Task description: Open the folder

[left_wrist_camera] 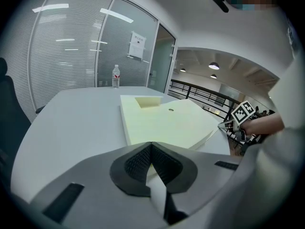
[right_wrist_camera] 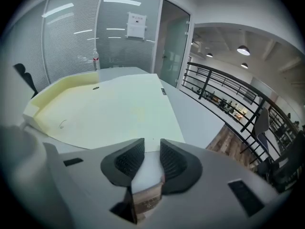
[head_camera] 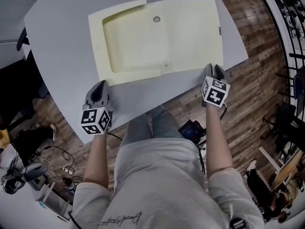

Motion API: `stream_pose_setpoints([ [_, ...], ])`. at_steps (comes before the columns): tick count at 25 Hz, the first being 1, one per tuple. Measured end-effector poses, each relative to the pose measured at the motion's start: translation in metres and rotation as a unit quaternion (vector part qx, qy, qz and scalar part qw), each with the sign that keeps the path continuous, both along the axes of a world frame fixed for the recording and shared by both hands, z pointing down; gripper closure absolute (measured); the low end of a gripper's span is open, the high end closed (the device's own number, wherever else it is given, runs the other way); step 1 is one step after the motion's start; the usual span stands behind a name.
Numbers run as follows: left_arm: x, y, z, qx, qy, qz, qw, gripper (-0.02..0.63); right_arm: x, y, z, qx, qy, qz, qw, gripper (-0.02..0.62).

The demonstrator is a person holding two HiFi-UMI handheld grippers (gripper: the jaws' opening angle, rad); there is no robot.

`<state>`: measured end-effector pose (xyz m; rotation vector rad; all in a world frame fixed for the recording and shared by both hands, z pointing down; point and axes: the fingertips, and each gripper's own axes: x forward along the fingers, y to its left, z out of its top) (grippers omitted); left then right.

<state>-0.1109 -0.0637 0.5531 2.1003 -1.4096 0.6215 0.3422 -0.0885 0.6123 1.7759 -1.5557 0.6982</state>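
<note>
Both left tongs (head_camera: 101, 84) and right tongs (head_camera: 213, 67) sit at the folder (head_camera: 190, 32) edge.

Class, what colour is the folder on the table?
The folder is pale yellow, plain. It shows best in the head view.

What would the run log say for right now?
folder: lying on table | left hand-held gripper: shut, near-left corner | right hand-held gripper: open, empty, near-right corner

folder (head_camera: 157, 35) flat on table (head_camera: 57, 37), left gripper (head_camera: 100, 85) and right gripper (head_camera: 214, 69) at its near corners
</note>
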Motion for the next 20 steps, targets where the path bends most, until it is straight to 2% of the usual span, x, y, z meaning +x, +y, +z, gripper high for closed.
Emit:
stream_pose_setpoints([
  [2,0.0003,0.0008,-0.0001,0.000,0.001,0.000,1.0000,0.597,-0.0037,-0.0001,0.0011,-0.004,-0.007,-0.007,1.000,0.509],
  [6,0.0002,0.0005,-0.0014,0.000,0.003,0.000,1.0000,0.597,-0.0063,-0.0005,0.0022,-0.010,-0.035,-0.002,0.999,0.543],
  [10,-0.0006,0.0002,-0.0022,0.002,0.004,-0.002,1.0000,0.597,-0.0075,-0.0009,0.0026,-0.015,-0.047,-0.012,0.999,0.546],
  [15,-0.0010,0.0006,-0.0009,0.005,0.009,-0.008,0.9999,0.597,-0.0096,-0.0011,0.0038,-0.018,-0.033,-0.038,0.999,0.554],
  [20,-0.0010,0.0000,-0.0001,0.003,0.014,-0.009,0.9999,0.597,-0.0091,-0.0017,0.0045,-0.020,-0.045,-0.030,0.998,0.555],
])
